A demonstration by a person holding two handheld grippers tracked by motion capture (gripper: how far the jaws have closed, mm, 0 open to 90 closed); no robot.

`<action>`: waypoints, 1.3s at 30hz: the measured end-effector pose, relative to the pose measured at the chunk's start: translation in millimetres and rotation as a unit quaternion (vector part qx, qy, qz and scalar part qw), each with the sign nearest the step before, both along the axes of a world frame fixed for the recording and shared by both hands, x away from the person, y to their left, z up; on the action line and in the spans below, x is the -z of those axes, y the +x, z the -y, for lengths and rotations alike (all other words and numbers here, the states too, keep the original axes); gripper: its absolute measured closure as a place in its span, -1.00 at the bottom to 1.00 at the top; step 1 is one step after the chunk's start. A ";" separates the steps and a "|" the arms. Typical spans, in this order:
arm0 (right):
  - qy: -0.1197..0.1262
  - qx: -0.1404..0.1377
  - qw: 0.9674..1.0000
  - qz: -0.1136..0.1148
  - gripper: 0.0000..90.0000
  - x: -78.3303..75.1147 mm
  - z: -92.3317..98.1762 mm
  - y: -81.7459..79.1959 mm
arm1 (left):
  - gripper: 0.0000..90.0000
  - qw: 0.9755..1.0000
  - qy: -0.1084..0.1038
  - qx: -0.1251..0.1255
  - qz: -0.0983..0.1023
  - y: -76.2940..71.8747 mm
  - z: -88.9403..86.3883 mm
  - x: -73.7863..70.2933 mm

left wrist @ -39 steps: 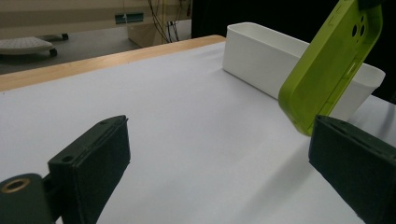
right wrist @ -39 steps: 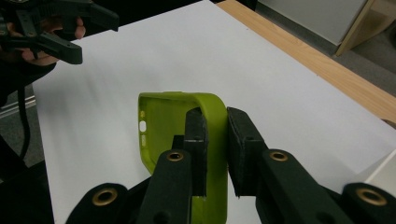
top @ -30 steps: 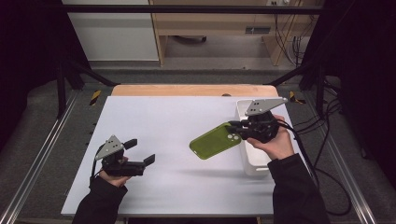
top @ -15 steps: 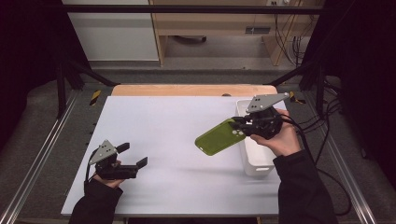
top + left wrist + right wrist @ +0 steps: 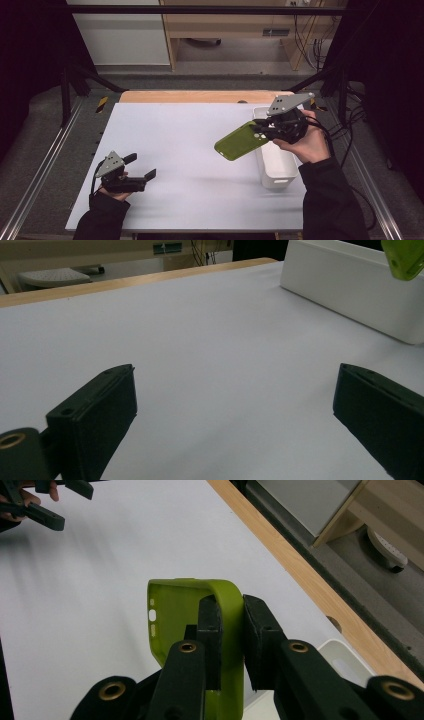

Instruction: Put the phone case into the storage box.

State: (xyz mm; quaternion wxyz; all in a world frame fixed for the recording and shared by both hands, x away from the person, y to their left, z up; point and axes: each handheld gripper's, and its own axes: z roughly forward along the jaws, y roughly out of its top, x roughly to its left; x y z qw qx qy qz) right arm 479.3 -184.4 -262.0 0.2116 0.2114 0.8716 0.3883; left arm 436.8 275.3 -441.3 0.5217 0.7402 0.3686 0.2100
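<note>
1. Compared with a second ago, the right gripper (image 5: 264, 133) has carried the lime-green soft plastic phone case (image 5: 240, 141) up and toward the far side of the desk, closer to the bin. The left gripper (image 5: 139, 167) has slid back toward the near-left corner of the white desk (image 5: 185, 150).
2. The right gripper is clenched on the case. In the right gripper view its two black jaws pinch one side wall of the case (image 5: 192, 615), one jaw inside the shell and one outside.
3. The case is off the desk, held in the air and tilted, with its free end sticking out to the left of the gripper. It hangs just beside the left wall of the white rectangular plastic bin (image 5: 277, 167), partly over the bin's rim.
4. The left gripper sits low over the desk with its jaws spread wide and nothing between them. The left gripper view shows bare white surface in the gap.
5. That same view catches the bin's side (image 5: 350, 287) farther off and a corner of the green case (image 5: 406, 257) at the top right.
6. Textures: the case is smooth and a bit glossy, with rounded corners and small cut-outs along one edge. The bin is matte white with straight walls. The desk top is a flat white sheet with a light wood strip (image 5: 200, 96) along its far edge. The jaws are blocky matte black with brass-coloured rivets.
</note>
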 end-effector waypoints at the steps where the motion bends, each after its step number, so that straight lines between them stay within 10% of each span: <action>1: -0.002 -0.001 1.000 0.004 0.77 -1.4 0.1 -0.3 | -0.93 1.000 0.001 -0.001 0.001 0.1 -0.6 0.6; 39: -0.066 0.021 0.995 0.067 0.76 -32.4 17.1 3.1 | -0.93 1.000 0.012 0.003 0.001 2.4 -0.9 6.7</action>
